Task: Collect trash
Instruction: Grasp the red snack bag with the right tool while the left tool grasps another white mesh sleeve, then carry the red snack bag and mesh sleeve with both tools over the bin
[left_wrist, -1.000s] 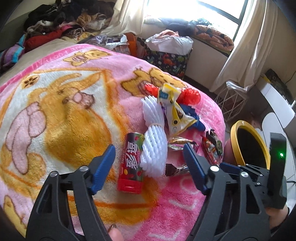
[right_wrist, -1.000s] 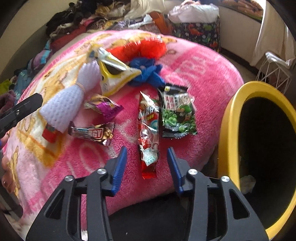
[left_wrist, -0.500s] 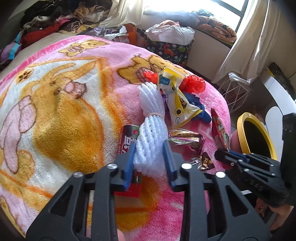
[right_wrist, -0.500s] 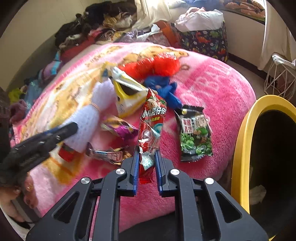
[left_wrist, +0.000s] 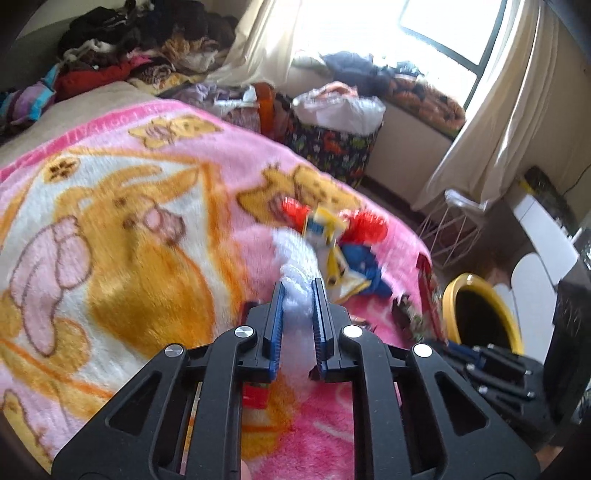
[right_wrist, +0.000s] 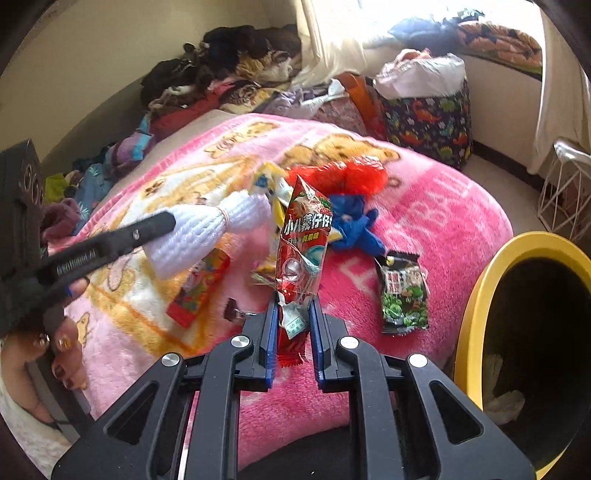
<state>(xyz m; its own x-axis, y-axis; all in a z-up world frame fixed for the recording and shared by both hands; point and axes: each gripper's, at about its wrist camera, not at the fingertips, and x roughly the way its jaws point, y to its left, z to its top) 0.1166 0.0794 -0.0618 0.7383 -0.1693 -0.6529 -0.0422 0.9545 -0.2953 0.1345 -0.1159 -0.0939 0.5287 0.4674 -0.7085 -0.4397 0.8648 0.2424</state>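
Note:
My left gripper (left_wrist: 297, 291) is shut on the white foam net sleeve (left_wrist: 297, 266) and holds it above the pink blanket (left_wrist: 110, 221); the sleeve also shows in the right wrist view (right_wrist: 207, 229). My right gripper (right_wrist: 292, 306) is shut on a red snack wrapper (right_wrist: 304, 243) and holds it upright above the bed. A red tube (right_wrist: 199, 288), a green-black snack packet (right_wrist: 404, 293), a yellow wrapper (right_wrist: 269, 184), blue plastic (right_wrist: 354, 229) and red net (right_wrist: 351, 173) lie on the blanket. The yellow-rimmed bin (right_wrist: 495, 266) stands at the right.
A pile of clothes (right_wrist: 229, 74) lies at the far end of the bed. A dinosaur-print bag (right_wrist: 428, 118) stands on the floor under the window. A white wire basket (right_wrist: 565, 192) stands beyond the bin. The bin also shows in the left wrist view (left_wrist: 480, 314).
My left gripper closed on the white foam sleeve and lifted it. My right gripper closed on the red snack wrapper and raised it off the blanket.

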